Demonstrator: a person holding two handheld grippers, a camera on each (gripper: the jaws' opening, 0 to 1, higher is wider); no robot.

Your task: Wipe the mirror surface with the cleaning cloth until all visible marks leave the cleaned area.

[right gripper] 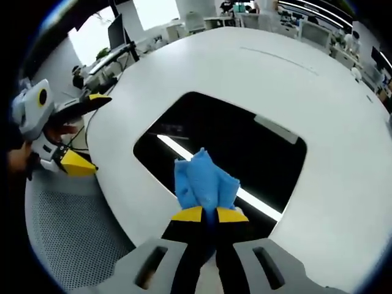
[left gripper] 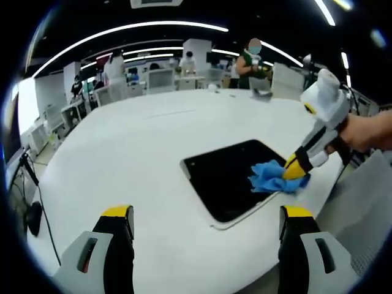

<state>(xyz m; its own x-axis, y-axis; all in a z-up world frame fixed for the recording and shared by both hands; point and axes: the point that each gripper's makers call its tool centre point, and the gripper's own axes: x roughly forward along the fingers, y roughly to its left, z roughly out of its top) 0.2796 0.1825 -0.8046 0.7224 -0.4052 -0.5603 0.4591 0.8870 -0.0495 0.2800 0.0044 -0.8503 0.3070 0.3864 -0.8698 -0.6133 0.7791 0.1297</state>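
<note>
The left hand-held gripper (left gripper: 205, 223) hovers open and empty over the white worktop (left gripper: 141, 147). The mirror (right gripper: 245, 153) lies flat there. The right hand-held gripper (right gripper: 209, 214) is closed on the blue cloth (right gripper: 204, 182) at its near edge. Press evenly and overlap the strokes across the glass.

Table (left gripper: 153, 141): plain white, no pattern. Mirror (left gripper: 226, 174): dark, near black, thin pale edge; in the right gripper view it carries bright white streaks of reflected ceiling light. Cloth (left gripper: 272, 177): solid bright blue, unpatterned. Left gripper (left gripper: 205, 214): black jaws with yellow tips, light grey body. Right gripper (right gripper: 205, 215): same scheme, yellow tips over black, grey housing. Floor (right gripper: 73, 239): grey with a fine dotted mesh pattern. Person (left gripper: 248, 61) in the background: dark green top.
</note>
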